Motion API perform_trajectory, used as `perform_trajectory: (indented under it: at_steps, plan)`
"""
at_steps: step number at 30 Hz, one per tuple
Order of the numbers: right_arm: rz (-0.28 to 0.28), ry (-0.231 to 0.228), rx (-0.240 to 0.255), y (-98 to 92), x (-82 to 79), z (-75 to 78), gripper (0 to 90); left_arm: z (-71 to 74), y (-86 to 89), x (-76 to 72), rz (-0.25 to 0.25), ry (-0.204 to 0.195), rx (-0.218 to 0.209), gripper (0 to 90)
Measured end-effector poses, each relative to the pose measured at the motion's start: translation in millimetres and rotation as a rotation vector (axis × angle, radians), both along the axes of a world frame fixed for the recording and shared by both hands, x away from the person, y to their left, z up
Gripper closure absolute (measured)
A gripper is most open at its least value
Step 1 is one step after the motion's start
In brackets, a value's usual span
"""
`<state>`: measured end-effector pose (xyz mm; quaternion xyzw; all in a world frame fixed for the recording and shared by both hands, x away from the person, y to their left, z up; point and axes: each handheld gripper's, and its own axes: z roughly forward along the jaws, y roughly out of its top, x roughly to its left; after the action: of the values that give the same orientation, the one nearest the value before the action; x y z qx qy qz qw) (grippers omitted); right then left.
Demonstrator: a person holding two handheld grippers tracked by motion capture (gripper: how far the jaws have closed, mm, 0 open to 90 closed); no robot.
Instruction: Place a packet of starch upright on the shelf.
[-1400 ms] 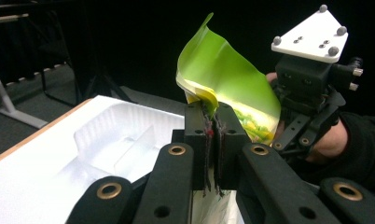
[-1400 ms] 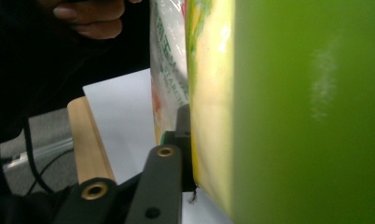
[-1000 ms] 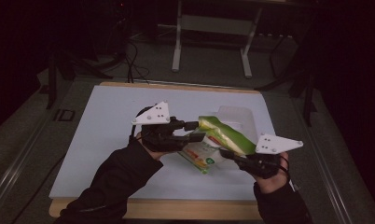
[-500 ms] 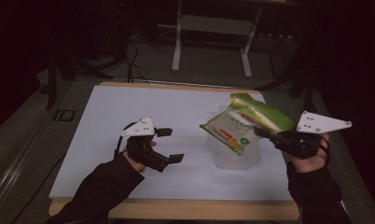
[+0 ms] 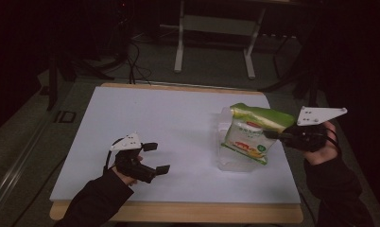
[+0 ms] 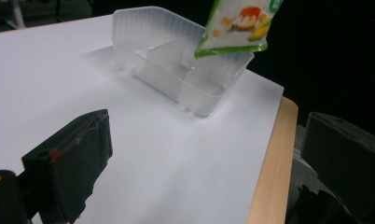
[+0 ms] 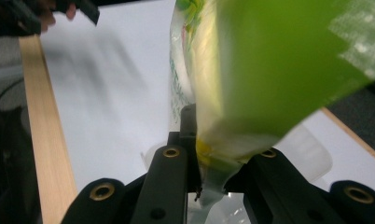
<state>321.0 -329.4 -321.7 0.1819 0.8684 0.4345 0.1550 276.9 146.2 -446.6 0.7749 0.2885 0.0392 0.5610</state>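
A green and white snack bag hangs upright over a clear plastic divided tray at the table's right side. My right gripper is shut on the bag's edge from the right. In the right gripper view its jaws pinch the bag, with the tray below. My left gripper lies low near the front left. Its jaws have just been opening and now stand wide with nothing between them. The left gripper view looks between its open jaws toward the tray and the bag's bottom.
The white tabletop has a wooden front edge. Beyond the table stand a metal frame leg and floor cables in the dark.
The left gripper let go of the bag, opened wide and drew back left and down toward the front edge. The right gripper carried the bag right and up, over the tray.
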Motion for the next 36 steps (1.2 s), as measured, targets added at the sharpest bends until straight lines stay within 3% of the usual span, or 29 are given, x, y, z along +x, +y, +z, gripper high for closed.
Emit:
perform_trajectory:
  at_steps: [10, 15, 24, 25, 29, 31, 34, 36]
  plan:
    - [0.028, 0.084, -0.086, 14.9, 23.5, -10.9, 82.5, -13.2, 2.3, 2.2, 0.016, 0.026, -0.024, 2.5]
    - [0.057, 0.097, -0.111, 25.5, 29.9, -15.9, 82.4, -15.7, 2.2, 2.3, 0.017, 0.025, -0.025, 2.5]
    - [0.067, 0.12, -0.046, 27.8, 33.0, -36.2, 82.8, -22.0, 3.6, 2.4, 0.021, 0.035, -0.041, 2.5]
    - [0.063, 0.118, -0.053, 27.9, 33.5, -40.6, 82.9, -22.8, 3.7, 2.4, 0.023, 0.037, -0.04, 2.4]
    - [0.064, 0.157, 0.022, 26.7, 34.6, -61.4, 83.0, -26.9, 4.5, 3.3, 0.026, 0.044, -0.043, 2.4]
    - [0.07, 0.15, 0.038, 25.7, 31.9, -70.5, 83.1, -28.6, 4.3, 3.2, 0.025, 0.05, -0.045, 2.4]
    - [0.043, 0.155, 0.089, 14.4, 29.6, -82.9, 83.1, -30.3, 4.4, 3.3, 0.02, 0.05, -0.039, 2.4]
    - [0.016, 0.173, 0.085, 7.6, 29.1, -94.6, 83.2, -31.3, 3.9, 3.3, 0.021, 0.051, -0.038, 2.4]
